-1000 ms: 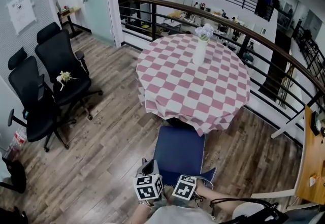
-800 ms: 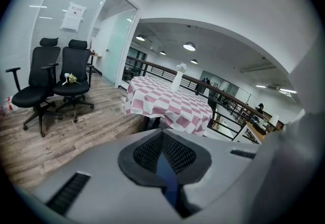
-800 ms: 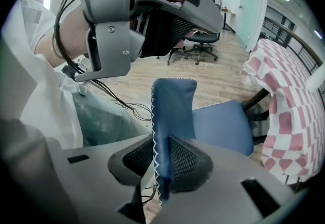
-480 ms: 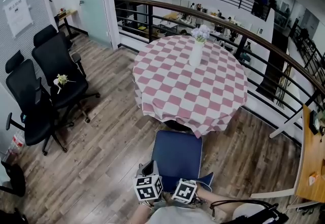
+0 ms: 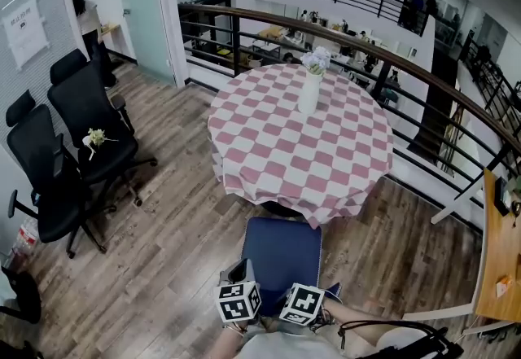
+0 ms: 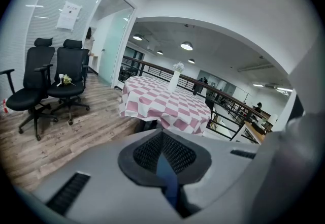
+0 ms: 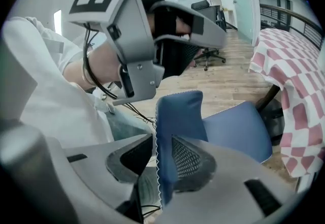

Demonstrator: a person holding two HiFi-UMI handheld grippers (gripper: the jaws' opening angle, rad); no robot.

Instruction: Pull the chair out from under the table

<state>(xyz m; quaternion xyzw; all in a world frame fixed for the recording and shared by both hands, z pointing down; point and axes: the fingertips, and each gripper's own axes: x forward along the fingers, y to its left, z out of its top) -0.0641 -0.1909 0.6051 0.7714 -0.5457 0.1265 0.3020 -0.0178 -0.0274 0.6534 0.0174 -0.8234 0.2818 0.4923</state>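
The blue chair (image 5: 281,253) stands on the wood floor in the head view, its seat just clear of the round table (image 5: 277,162) with the pink-and-white checked cloth. My left gripper (image 5: 238,274) is at the chair's near edge, shut on the blue chair back (image 6: 167,180), which shows as a thin strip pinched between its pads. My right gripper (image 7: 161,167) has the same chair back (image 7: 177,114) between its jaws. They have just been opening: the fabric lies along one pad, and a gap shows at the other. A white vase (image 5: 309,90) of flowers stands on the table.
Two black office chairs (image 5: 81,129) stand at the left by the wall. A curved railing (image 5: 423,76) runs behind the table. A person (image 5: 81,11) stands by the glass door at the back left. A wooden desk edge (image 5: 501,268) is at the right.
The chair seat now sits slightly further from the tablecloth's edge. The right gripper's marker cube has shifted a little up and to the right. A person has come into view at the back left.
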